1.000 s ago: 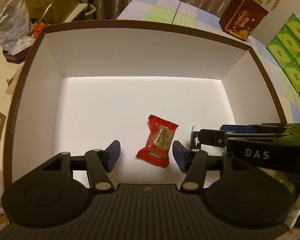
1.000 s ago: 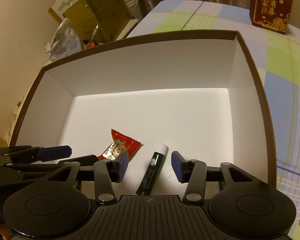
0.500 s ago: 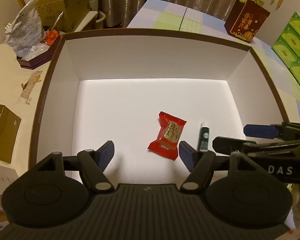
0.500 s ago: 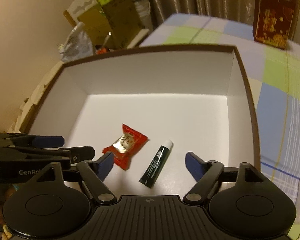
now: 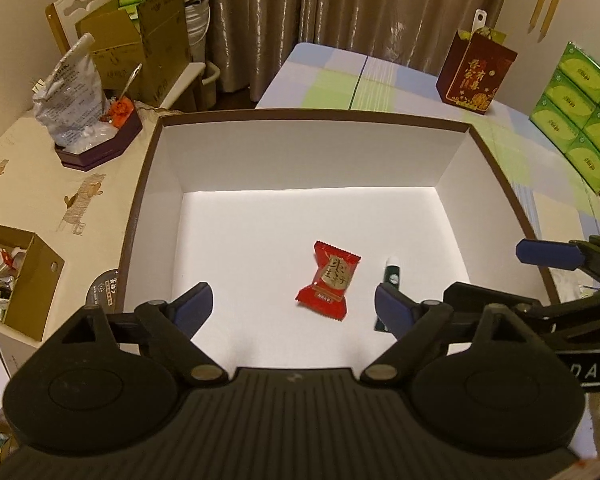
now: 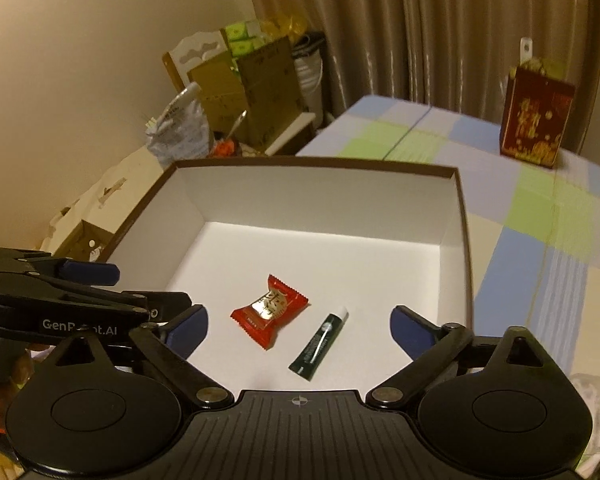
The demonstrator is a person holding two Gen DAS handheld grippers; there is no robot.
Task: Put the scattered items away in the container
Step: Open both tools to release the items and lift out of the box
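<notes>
A: Which step is it now?

B: I judge the placing is done. The red candy (image 5: 329, 280) and the green tube (image 6: 319, 342) lie just beside each other, low in the frame, inside the white box (image 5: 300, 152). The left gripper (image 5: 292, 306) and the right gripper (image 6: 300, 330) both have jaws wide, holding nothing.

A: And next?

B: Probably to look for other scattered items outside the box; I see none clearly here.

Two wrist views, angled down from side by side, sharing the box (image 5: 140, 200) interior.
</notes>
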